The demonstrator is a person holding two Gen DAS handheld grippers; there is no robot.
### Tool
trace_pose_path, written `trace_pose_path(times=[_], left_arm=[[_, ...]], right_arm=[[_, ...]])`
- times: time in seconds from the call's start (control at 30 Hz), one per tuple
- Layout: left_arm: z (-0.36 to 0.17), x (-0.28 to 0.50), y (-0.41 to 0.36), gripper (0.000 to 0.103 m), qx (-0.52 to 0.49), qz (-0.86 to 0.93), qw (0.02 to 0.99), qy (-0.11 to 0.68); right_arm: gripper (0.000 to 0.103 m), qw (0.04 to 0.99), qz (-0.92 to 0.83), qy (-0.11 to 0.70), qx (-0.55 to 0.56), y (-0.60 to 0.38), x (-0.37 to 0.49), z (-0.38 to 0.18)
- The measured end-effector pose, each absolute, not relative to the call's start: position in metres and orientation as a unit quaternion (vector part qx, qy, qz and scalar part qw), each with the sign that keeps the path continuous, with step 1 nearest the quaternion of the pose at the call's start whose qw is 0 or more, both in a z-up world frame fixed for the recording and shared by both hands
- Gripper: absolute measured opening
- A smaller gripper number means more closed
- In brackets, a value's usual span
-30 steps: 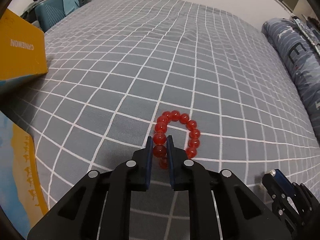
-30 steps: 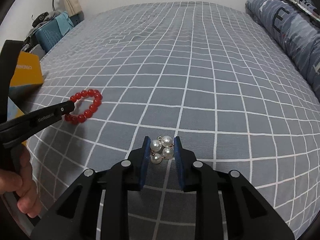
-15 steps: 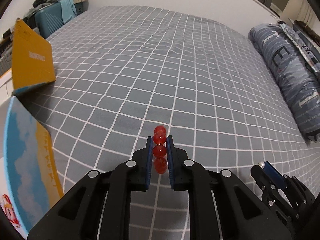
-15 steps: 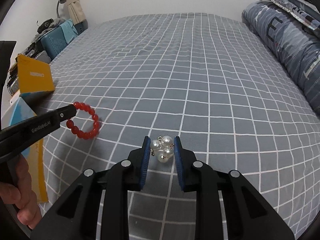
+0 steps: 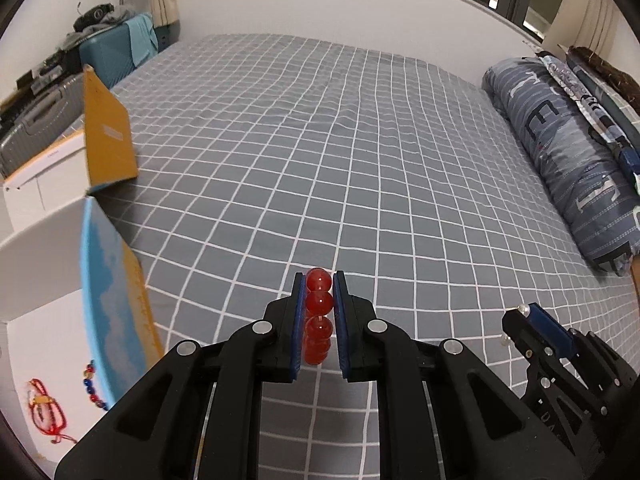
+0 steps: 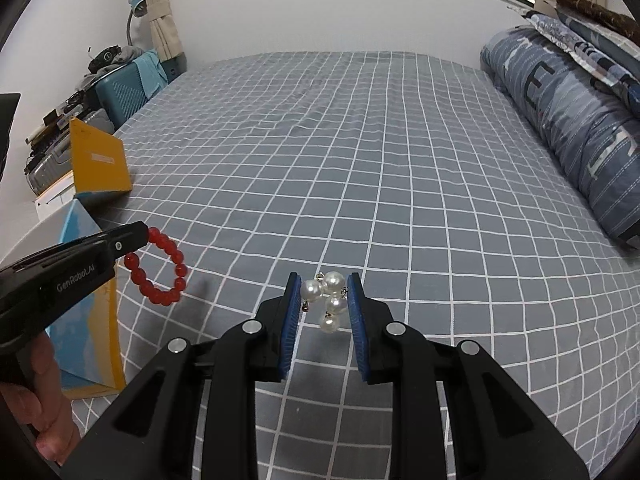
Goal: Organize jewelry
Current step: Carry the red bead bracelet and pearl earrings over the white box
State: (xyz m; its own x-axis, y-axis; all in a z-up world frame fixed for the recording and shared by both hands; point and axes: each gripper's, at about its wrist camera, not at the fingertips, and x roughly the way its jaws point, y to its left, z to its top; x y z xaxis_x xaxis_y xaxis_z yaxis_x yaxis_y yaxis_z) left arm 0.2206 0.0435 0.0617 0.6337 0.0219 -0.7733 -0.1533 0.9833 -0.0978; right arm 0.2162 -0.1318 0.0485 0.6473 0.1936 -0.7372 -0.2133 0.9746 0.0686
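My left gripper (image 5: 319, 280) is shut on a red bead bracelet (image 5: 319, 312) and holds it in the air above the grey checked bed; the bracelet hangs as a ring in the right wrist view (image 6: 160, 268), beside the left gripper (image 6: 136, 240). My right gripper (image 6: 325, 280) is shut on a white pearl bracelet (image 6: 328, 300), also lifted off the bed. The right gripper shows at the lower right of the left wrist view (image 5: 532, 320). An open white box (image 5: 44, 352) at the left holds a red string bracelet (image 5: 46, 412) and a beaded piece (image 5: 91, 388).
The box's blue and yellow flap (image 5: 108, 300) stands up at the left. A yellow box lid (image 5: 108, 136) stands further back. A rolled blue quilt (image 5: 568, 152) lies along the bed's right side. Suitcases (image 5: 112, 52) stand beyond the bed's left edge.
Both grippers have risen from the bed with their bracelets. The red bracelet left the sheet and now hangs from the left gripper, nearer the open box.
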Motion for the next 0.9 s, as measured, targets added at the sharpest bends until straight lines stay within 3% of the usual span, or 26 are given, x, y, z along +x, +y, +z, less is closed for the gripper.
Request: trace_pose_path(times=[0.47,0.9], left_arm=[[0.104,0.172,0.053,0.013,-0.046,0.076,0.914,0.396],[0.131,0.102,0.11,0.013,-0.061,0.119,0.921,0.367]], right_arm=[[0.023,0.915,0.123,0.385,-0.016,-0.11,0.185,0.083],[0.023,0.913,0.193,0.358,-0.024,-0.034,0.154,0.114]])
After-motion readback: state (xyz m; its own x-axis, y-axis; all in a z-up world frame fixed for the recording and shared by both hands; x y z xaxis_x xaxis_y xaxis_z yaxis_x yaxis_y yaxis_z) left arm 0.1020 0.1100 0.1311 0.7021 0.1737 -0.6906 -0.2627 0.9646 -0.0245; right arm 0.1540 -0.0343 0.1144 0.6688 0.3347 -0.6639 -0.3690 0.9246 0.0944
